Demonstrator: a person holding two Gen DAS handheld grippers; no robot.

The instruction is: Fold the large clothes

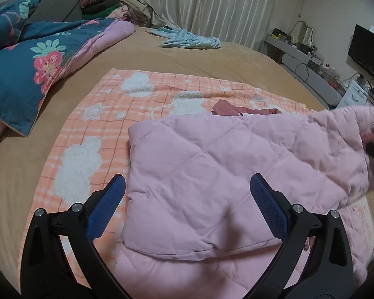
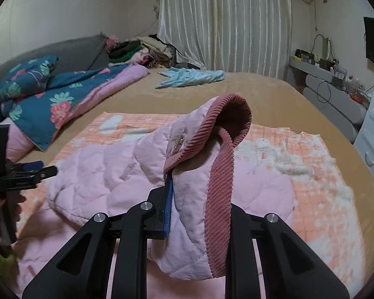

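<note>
Jacket [image 2: 142,169], pink and quilted, lies on the checked peach blanket [image 2: 311,174] on my bed [image 2: 261,94]. My right gripper [image 2: 199,189] is clamped on its ribbed collar edge, lifted. My left gripper [image 1: 187,191] hangs spread wide above the folded sleeve, holding nothing. Bare bedspread beyond the blanket's edge.

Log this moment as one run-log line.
left gripper: open above pink quilted jacket | right gripper: shut on jacket's ribbed edge, lifted
</note>
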